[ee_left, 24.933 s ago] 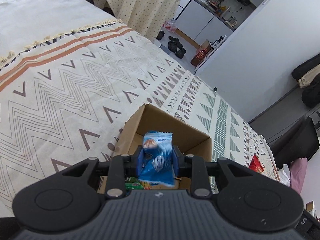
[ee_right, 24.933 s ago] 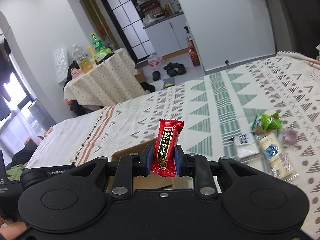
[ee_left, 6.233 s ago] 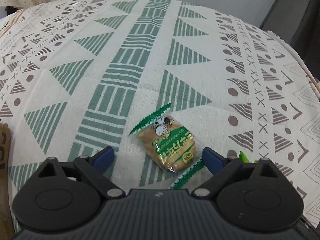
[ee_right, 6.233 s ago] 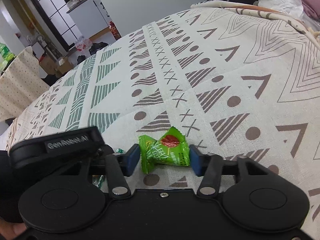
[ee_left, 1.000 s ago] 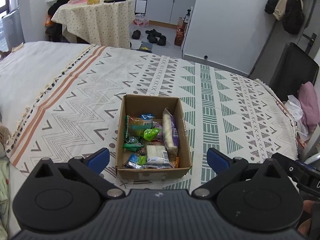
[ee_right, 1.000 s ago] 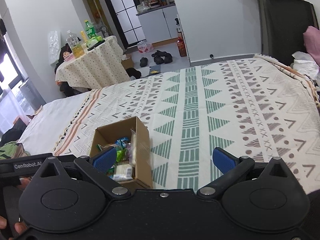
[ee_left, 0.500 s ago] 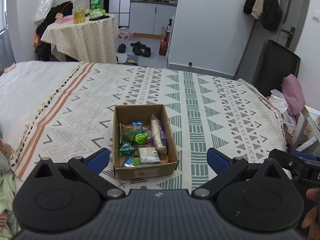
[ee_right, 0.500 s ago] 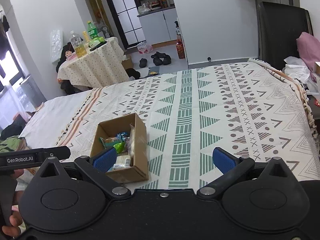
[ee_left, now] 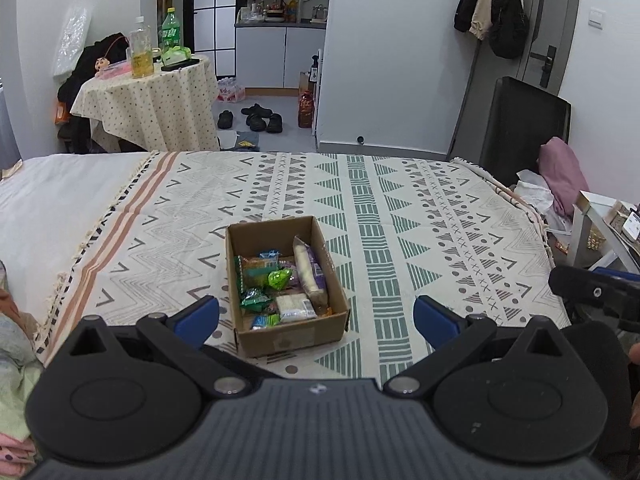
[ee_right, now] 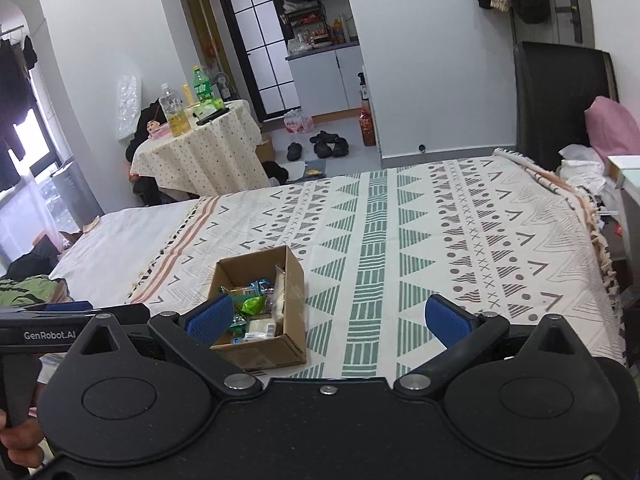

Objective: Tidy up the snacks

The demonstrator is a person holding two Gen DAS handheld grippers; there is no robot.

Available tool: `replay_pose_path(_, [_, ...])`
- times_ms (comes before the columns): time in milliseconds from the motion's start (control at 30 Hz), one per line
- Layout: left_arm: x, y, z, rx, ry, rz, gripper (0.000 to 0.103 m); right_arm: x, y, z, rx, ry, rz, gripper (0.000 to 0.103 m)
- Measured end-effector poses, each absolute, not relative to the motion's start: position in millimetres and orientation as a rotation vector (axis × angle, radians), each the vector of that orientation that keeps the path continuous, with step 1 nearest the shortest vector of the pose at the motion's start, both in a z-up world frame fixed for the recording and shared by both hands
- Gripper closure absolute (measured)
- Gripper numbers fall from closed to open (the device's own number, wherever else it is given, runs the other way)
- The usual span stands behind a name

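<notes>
A brown cardboard box sits on the patterned bedspread near its front edge. Several wrapped snacks lie inside, among them a bright green candy and a long white-and-purple packet. My left gripper is open and holds nothing, raised well back from the box. My right gripper is open with nothing in it, held high and back, its left finger overlapping the box in view. The right gripper also appears at the right edge of the left wrist view.
A small table with a dotted cloth and bottles stands beyond the bed. Shoes lie on the floor. A black chair and pink clothing sit at the right. A white stand is by the bed's right side.
Both grippers have pulled back and risen from the bed, so the box looks smaller and farther. Both stay open. The box and its snacks have not moved.
</notes>
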State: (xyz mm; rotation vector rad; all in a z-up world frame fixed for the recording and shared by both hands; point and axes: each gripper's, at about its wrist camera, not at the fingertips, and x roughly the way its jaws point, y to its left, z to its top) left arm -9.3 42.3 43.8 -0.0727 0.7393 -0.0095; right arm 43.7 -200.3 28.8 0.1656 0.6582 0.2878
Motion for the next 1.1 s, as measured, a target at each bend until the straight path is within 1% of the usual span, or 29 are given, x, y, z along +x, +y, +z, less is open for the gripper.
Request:
replay_pose_path(733, [-53, 57, 50, -0.038, 0.721, 0.012, 0.000, -15, -207, 33, 0.165, 0.604, 0.316, 0.000])
replay_pose_path(1100, [-61, 56, 44, -0.030, 0.726, 0.008, 0.000, -24, -203, 34, 0.144, 0.598, 0.357, 0.000])
